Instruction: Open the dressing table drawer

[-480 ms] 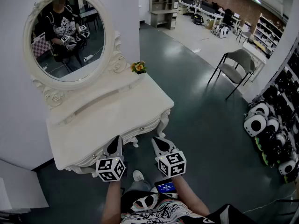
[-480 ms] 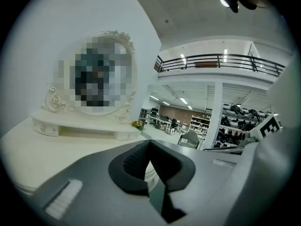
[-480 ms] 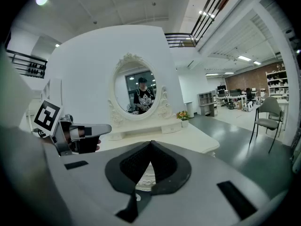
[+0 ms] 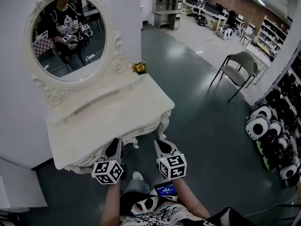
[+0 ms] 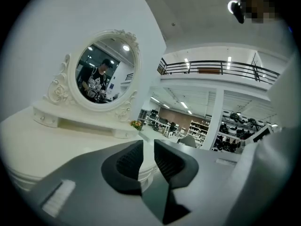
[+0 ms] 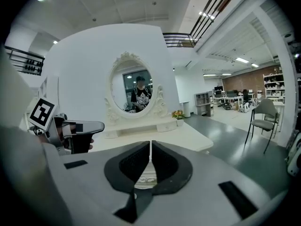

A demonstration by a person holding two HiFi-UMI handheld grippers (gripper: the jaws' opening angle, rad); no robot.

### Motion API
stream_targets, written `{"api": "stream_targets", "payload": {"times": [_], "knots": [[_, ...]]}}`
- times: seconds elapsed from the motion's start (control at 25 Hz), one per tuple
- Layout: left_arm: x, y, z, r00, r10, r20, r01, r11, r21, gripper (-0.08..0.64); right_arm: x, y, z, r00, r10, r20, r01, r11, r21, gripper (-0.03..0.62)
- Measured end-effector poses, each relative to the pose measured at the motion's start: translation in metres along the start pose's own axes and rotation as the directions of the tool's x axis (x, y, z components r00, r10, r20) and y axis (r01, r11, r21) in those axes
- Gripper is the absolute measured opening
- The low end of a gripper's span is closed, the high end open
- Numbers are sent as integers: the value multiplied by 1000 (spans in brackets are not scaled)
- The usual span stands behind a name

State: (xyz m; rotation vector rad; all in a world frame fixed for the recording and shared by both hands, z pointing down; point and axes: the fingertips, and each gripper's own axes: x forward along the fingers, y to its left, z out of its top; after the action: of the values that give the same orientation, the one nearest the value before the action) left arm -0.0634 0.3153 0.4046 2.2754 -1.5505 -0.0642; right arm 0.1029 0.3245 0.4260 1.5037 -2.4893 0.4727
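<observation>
An oval mirror [image 4: 68, 34] in a carved white frame stands at the far left of the white bench [image 4: 94, 121], against the wall, and reflects the person with both tools. The drawer [image 4: 138, 133] sits in the ornate front under the bench's near edge; as far as the head view shows, it is closed.

The left hand-held gripper [image 4: 114, 144] is level with that near edge, its marker cube [image 4: 108, 172] towards the person. Its own view looks just over the bench top: the left hand-held gripper [image 5: 147, 145] has its jaws a narrow slit apart – nothing is between the pads, only the bench's curved edge beyond them. Whether the tip touches the bench cannot be told.

Just to its right, apart from it, the right hand-held gripper [image 4: 160, 144] points at the bench's near right corner from in front of the carved leg [image 4: 164, 124]. In its own view the right hand-held gripper [image 6: 150, 145] is closed, the pads meeting at their tips and holding nothing, with the carved front showing below them – and the left tool [image 6: 70, 131] is in sight at that view's left.

A small bunch of yellow flowers [image 4: 139, 68] stands at the bench's far right corner. Further right, across the dark green floor [image 4: 202, 112], a grey chair [image 4: 237, 65] stands alone, and black-and-white objects [image 4: 263, 126] are lined up along the right edge.
</observation>
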Motion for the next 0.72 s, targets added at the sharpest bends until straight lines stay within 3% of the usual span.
{"api": "stream_targets", "payload": {"times": [0.08, 0.16, 0.32, 0.72], "knots": [[2, 4, -5, 1000, 14, -7, -14, 1000, 6, 77, 4, -3, -4, 1000, 9, -15, -9, 1000, 5, 97], [9, 10, -8, 999, 38, -21, -38, 999, 33, 93, 11, -5, -6, 999, 16, -28, -16, 1000, 2, 129], [37, 24, -12, 996, 68, -52, -64, 994, 86, 133, 37, -20, -4, 999, 11, -46, -11, 1000, -7, 132], [197, 96, -6, 992, 45, -118, -41, 998, 37, 155, 192, -95, 17, 991, -47, -127, 46, 999, -14, 138]]}}
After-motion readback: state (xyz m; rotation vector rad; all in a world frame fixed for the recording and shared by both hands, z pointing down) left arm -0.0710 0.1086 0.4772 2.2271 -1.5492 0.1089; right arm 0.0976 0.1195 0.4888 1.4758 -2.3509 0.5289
